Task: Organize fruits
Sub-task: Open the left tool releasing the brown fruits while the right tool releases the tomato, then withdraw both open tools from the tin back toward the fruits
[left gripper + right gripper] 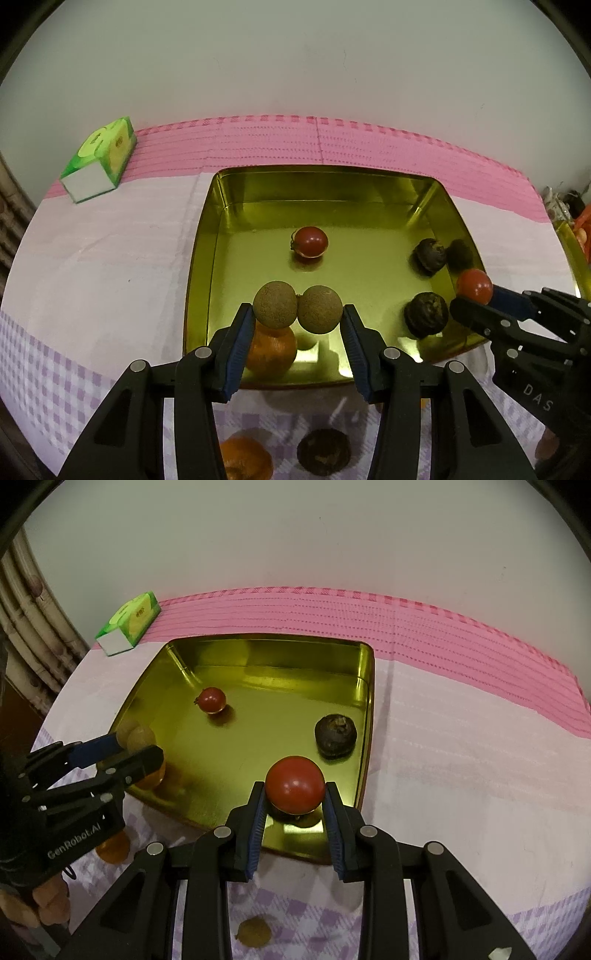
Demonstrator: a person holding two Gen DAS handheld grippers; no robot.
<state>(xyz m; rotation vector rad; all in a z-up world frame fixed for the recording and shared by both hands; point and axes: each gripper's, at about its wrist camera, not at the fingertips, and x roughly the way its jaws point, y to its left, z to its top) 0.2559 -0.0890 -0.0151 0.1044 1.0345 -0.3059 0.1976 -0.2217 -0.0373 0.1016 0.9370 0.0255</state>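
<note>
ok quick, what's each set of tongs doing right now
left tongs: closed on two brown longans, side by side
right tongs: closed on a red tomato

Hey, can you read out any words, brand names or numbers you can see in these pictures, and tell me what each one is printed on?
"GenRobot.AI": on the body of the left gripper, seen from the right wrist camera.
"DAS": on the body of the right gripper, seen from the left wrist camera; the lettering runs off the picture's edge, so it may be only part of a word.
Green tissue box: small print on its top, too blurred to read.
</note>
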